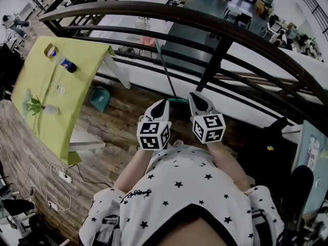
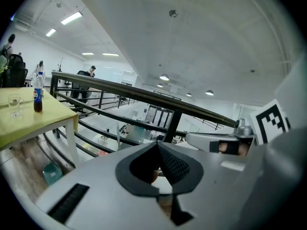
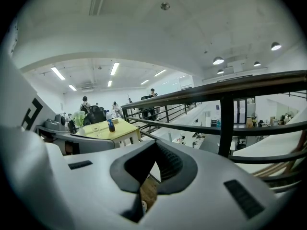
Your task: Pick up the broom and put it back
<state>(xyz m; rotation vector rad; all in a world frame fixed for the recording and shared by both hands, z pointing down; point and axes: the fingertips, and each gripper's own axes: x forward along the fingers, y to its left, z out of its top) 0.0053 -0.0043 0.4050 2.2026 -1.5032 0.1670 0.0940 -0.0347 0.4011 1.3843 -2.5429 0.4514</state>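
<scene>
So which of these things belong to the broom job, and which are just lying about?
Job: broom standing at the railing; left gripper and right gripper, both shut, holding nothing.
Lying about: yellow table, bottle, glass, plant, power strip on the floor.

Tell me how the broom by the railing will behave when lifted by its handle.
The broom probably stays stiff, since its handle looks straight. It may swing head-down, as the green head sits at one end. It seems to lean on the railing, so it could slide if nudged.
</scene>
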